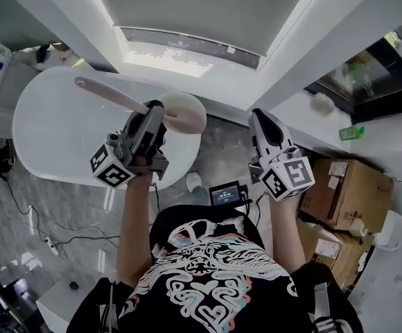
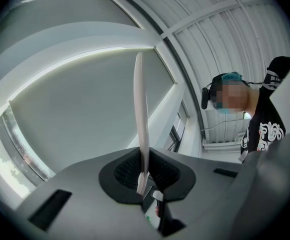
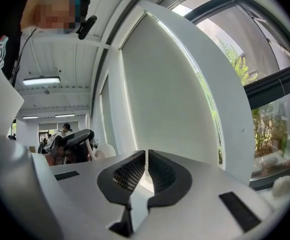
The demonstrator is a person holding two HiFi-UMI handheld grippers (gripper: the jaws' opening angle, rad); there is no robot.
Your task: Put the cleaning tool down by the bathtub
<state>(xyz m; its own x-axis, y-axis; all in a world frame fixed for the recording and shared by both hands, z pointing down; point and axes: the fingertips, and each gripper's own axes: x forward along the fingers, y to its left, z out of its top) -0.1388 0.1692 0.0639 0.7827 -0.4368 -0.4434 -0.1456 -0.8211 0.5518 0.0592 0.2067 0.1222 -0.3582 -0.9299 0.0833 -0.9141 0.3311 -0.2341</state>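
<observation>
One cleaning tool (image 1: 111,96), clamped in left tongs (image 1: 152,111), jutting beyond their tips

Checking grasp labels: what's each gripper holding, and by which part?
Left gripper clamps the white cleaning tool on its handle, near the round head. Right gripper is shut, holding nothing.

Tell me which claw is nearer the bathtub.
Left. The left claw, gripping the cleaning tool, is over the bathtub; the right claw is beside it, past its edge.
</observation>
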